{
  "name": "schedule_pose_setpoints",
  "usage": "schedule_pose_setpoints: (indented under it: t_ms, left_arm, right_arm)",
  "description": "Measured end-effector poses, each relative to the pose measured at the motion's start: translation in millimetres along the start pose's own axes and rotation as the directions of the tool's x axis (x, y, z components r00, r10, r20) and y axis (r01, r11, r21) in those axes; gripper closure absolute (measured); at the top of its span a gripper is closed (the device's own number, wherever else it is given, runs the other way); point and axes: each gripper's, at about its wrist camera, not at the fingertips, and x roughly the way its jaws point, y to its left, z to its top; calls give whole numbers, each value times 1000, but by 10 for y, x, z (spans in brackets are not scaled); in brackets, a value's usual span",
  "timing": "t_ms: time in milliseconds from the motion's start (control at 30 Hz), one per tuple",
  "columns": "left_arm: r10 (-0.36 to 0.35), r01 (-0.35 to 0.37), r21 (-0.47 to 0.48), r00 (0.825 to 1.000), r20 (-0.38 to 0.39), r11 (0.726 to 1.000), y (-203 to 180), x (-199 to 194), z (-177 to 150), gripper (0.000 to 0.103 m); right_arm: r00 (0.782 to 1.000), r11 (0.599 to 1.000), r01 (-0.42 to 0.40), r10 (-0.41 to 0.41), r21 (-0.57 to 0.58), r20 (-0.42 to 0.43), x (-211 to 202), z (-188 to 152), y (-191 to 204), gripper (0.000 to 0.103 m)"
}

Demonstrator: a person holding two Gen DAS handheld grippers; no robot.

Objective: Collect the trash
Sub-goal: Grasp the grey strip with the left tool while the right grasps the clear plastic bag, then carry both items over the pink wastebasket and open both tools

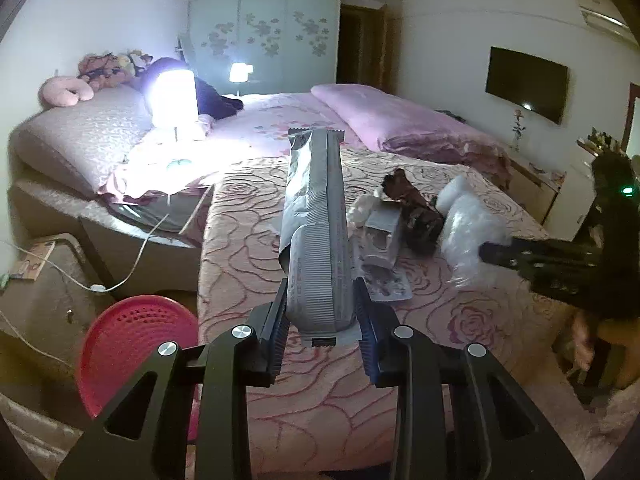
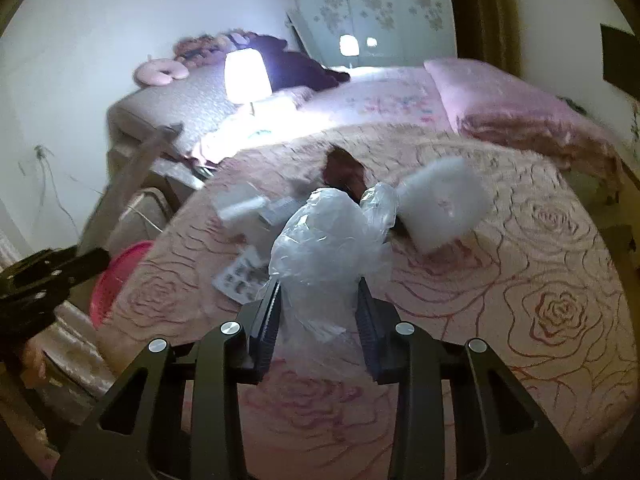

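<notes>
My left gripper (image 1: 322, 316) is shut on a long silver foil wrapper (image 1: 314, 224) and holds it up above the bed's near edge; the wrapper also shows in the right wrist view (image 2: 132, 176). My right gripper (image 2: 318, 308) is shut on a crumpled clear plastic bag (image 2: 328, 240) above the rose-patterned bedspread (image 2: 520, 280). On the bedspread lie a brown wrapper (image 1: 416, 212), a small silver carton (image 1: 382, 236), a blister sheet (image 1: 390, 286), a white tissue (image 1: 362, 208) and white foam wrap (image 2: 444, 200).
A red perforated basket (image 1: 136, 344) stands on the floor left of the bed. A lit lamp (image 1: 174, 98) stands on the bed beside a headboard (image 1: 80, 136). A folded pink quilt (image 1: 404, 124) lies at the far right. A white cable (image 1: 132, 268) hangs by the bedside.
</notes>
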Motion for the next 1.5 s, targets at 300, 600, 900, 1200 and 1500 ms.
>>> schedule_pose_setpoints:
  t_ms: [300,600,900,1200,1500]
  left_arm:
    - [74,-74,-58,997,2,996,311,-94,-3,74]
    - [175,-175,-144,984,-14,974,703,-160,-60,74]
    - [255,-257,-225,966,-39,940,1032,-238,-179,74]
    - [330,-343,-291,939,-92,893,1329,-236,-370,74]
    - [331,-372,-365,928,-172,853,1652,-93,-601,74]
  right_arm:
    - [999,997,-35,36,-67,18,-24,111,261,68]
    - [997,987,-79,77,-138,-19,251,223,628,68]
    - [993,969,-118,113,-215,-33,475,309,1083,68]
    - [981,943,-191,179,-273,-71,741,383,1614,68]
    - [963,914,-259,219,-313,-156,1101,353,2123,68]
